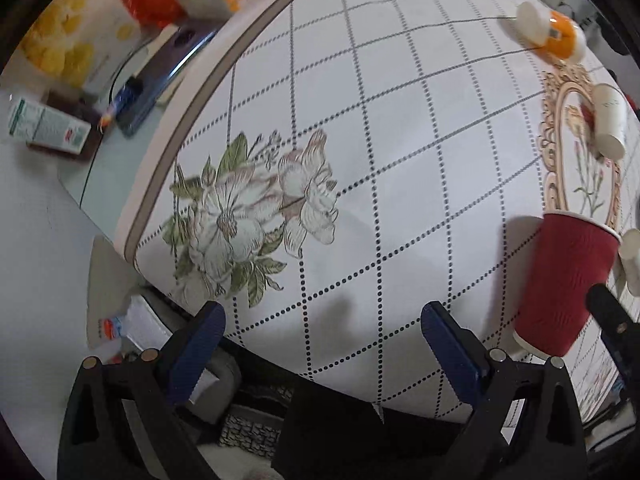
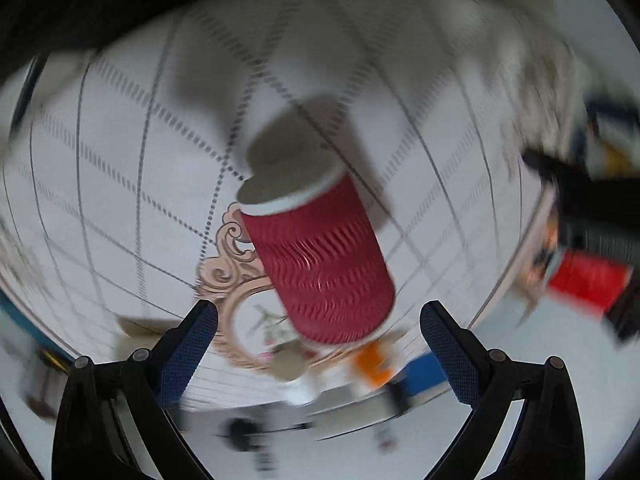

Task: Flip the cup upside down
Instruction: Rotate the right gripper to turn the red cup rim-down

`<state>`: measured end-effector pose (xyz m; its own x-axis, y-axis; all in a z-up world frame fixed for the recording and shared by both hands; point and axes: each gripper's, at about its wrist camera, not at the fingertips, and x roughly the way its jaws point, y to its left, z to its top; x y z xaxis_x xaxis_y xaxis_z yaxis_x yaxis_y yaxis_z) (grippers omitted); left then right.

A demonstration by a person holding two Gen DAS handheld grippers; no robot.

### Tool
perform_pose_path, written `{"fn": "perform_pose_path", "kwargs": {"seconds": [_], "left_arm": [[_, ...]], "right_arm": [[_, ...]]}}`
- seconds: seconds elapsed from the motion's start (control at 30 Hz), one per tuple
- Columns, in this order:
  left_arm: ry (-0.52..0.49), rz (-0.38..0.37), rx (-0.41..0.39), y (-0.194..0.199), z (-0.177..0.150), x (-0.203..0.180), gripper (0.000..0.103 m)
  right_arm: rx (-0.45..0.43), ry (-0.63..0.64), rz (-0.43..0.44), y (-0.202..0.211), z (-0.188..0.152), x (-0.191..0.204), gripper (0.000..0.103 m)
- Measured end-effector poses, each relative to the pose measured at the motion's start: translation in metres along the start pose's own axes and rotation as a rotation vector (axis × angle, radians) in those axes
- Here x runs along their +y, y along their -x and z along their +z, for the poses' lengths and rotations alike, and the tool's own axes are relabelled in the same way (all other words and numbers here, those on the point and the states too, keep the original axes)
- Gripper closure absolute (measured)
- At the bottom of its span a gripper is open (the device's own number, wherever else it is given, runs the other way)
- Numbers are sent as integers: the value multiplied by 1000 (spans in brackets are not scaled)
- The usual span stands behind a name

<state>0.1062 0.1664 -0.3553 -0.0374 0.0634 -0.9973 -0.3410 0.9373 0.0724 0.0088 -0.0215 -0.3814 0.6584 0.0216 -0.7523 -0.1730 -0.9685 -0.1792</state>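
Observation:
A red ribbed paper cup [image 2: 320, 260] with a white rim stands on the white checked tablecloth [image 2: 120, 152], just ahead of my right gripper [image 2: 320, 320]. The right gripper is open and empty, its blue pads [image 2: 192, 344] wide apart on either side of the cup's near end. The view is blurred. The same cup shows at the right edge of the left wrist view [image 1: 560, 280]. My left gripper [image 1: 320, 324] is open and empty above the tablecloth [image 1: 400, 140], left of the cup.
An orange-and-white bottle [image 1: 552, 34] and a white paper cup [image 1: 608, 120] lie on the cloth far right. A gold-framed flower print [image 1: 580, 168] is under them. Boxes and packets [image 1: 48, 128] crowd the surface beyond the table's left edge.

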Motion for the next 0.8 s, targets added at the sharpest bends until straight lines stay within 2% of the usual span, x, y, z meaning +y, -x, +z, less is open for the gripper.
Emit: {"fn": "perform_pose_path", "kwargs": {"seconds": [0.13, 0.23, 0.53, 0.7, 0.8], "left_arm": [[35, 7, 15, -7, -4, 2, 2], [57, 8, 22, -11, -5, 4, 2], [85, 6, 30, -18, -7, 15, 2], [74, 6, 36, -21, -5, 11, 3], [67, 6, 36, -20, -6, 8, 3]], "right_arm": [[-40, 163, -71, -15, 2, 11, 1], [-59, 229, -94, -23, 0, 14, 1], [-87, 336, -120, -46, -4, 19, 2], [-87, 343, -121, -53, 1, 23, 10], [-79, 324, -122, -55, 12, 28, 23]]}}
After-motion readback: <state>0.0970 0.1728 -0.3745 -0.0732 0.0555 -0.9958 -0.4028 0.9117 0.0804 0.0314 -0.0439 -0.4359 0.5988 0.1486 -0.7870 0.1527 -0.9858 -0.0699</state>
